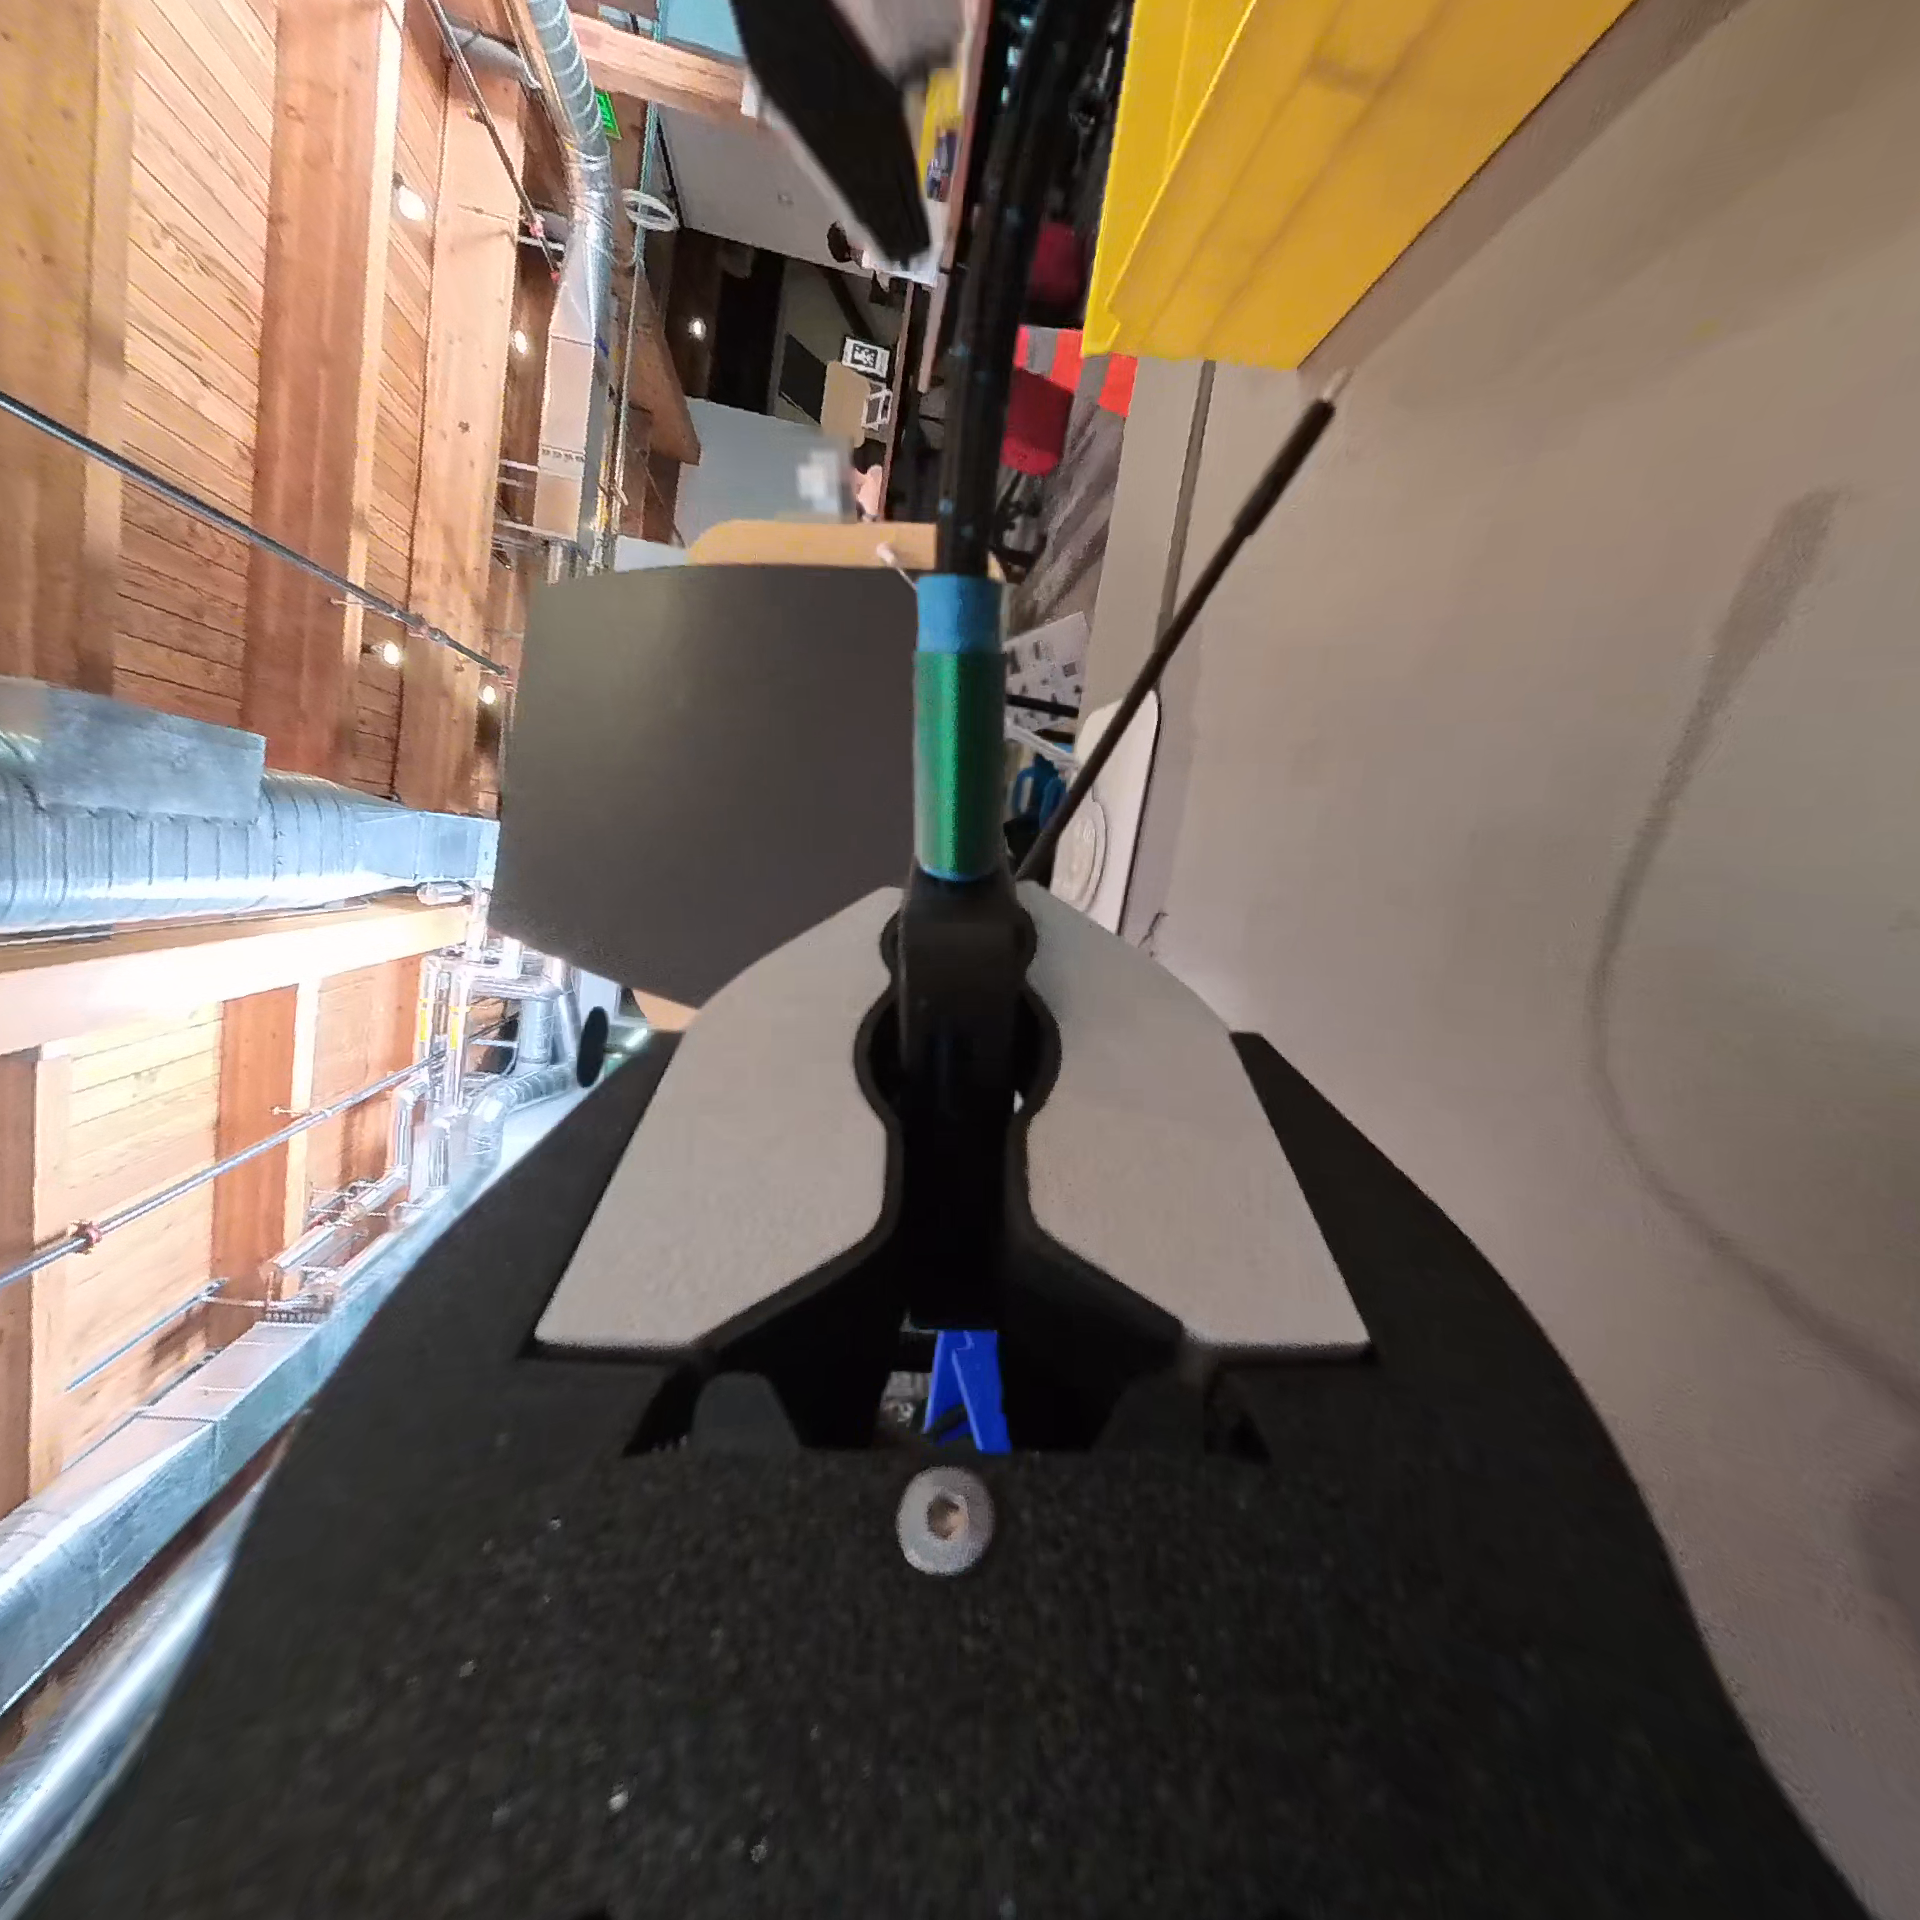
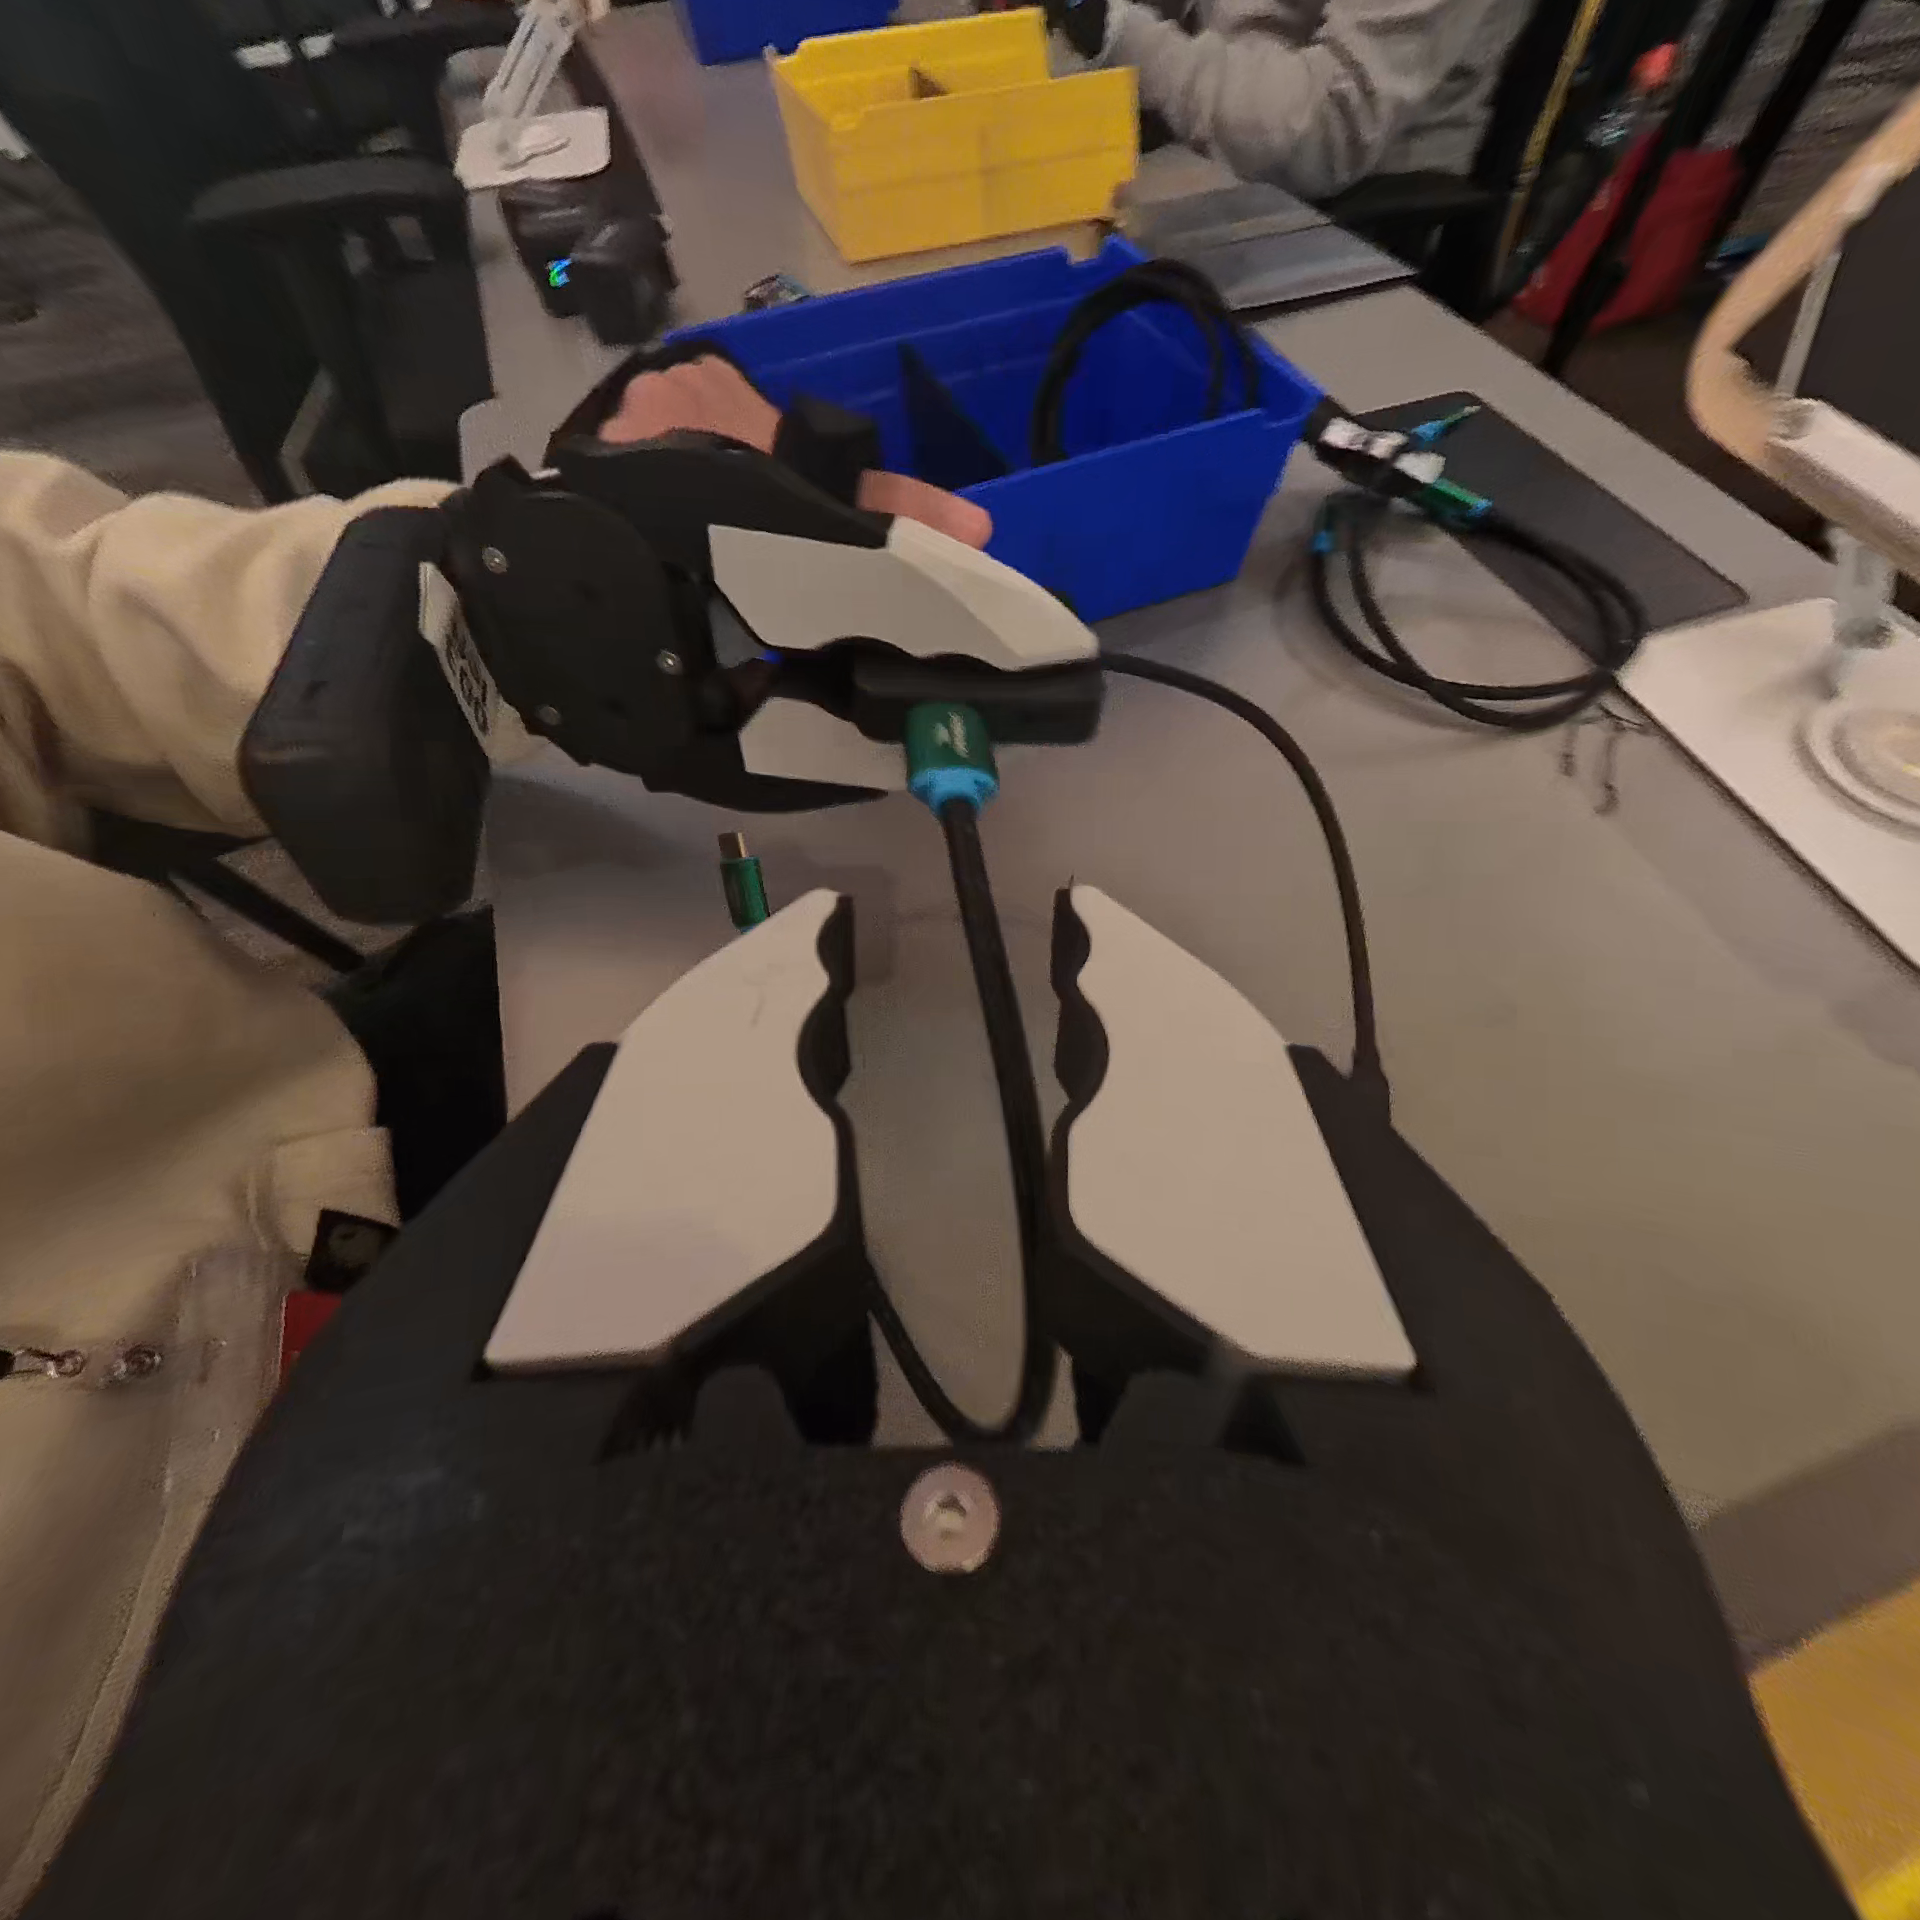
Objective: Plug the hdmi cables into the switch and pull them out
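Matt grey table (image 2: 1558,1039), smooth. Braided black HDMI cable (image 2: 997,1039), metallic green plug (image 2: 948,740) with satin sheen. Smooth white plastic fingers (image 2: 686,1143) on grainy black housing. Glossy blue plastic bin (image 2: 1143,499). Varnished wood planking (image 1: 187,416); ribbed metal duct (image 1: 156,842).

black switch (image 2: 977,691) held above the table, green-ended hdmi cable (image 2: 951,753) plugged in; another green plug (image 2: 744,883) lies loose.
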Action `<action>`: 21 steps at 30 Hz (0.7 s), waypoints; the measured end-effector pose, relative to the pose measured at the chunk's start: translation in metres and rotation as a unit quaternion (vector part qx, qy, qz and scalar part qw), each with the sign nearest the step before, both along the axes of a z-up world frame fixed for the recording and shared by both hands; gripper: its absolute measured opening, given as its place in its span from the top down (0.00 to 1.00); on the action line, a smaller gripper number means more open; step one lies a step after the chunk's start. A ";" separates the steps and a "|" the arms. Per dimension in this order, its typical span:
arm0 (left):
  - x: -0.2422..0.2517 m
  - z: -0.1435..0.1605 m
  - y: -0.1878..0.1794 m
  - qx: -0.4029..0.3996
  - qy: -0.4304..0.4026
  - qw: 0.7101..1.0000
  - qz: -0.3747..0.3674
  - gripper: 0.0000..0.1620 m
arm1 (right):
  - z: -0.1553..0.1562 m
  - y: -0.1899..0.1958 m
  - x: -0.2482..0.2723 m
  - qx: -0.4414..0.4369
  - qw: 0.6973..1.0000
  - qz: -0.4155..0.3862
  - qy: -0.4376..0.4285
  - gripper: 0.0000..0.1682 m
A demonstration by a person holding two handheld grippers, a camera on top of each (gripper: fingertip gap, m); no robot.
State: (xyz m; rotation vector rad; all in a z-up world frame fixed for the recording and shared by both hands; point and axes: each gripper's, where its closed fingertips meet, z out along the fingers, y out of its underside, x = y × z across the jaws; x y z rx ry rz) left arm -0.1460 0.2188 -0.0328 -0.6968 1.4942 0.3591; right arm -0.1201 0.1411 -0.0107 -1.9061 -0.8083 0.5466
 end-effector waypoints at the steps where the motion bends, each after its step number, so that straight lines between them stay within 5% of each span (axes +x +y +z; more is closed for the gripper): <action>1: 0.003 0.000 -0.004 0.006 0.002 1.000 -0.003 0.91 | -0.005 0.003 -0.009 -0.005 1.000 0.012 -0.013 0.78; 9: 0.005 -0.010 -0.016 0.033 0.015 0.999 -0.005 0.91 | -0.032 0.016 -0.037 -0.065 0.995 0.044 -0.059 0.87; 21: 0.010 -0.022 -0.033 0.019 0.043 0.997 -0.055 0.91 | -0.045 -0.001 -0.028 -0.087 0.993 0.035 -0.074 0.87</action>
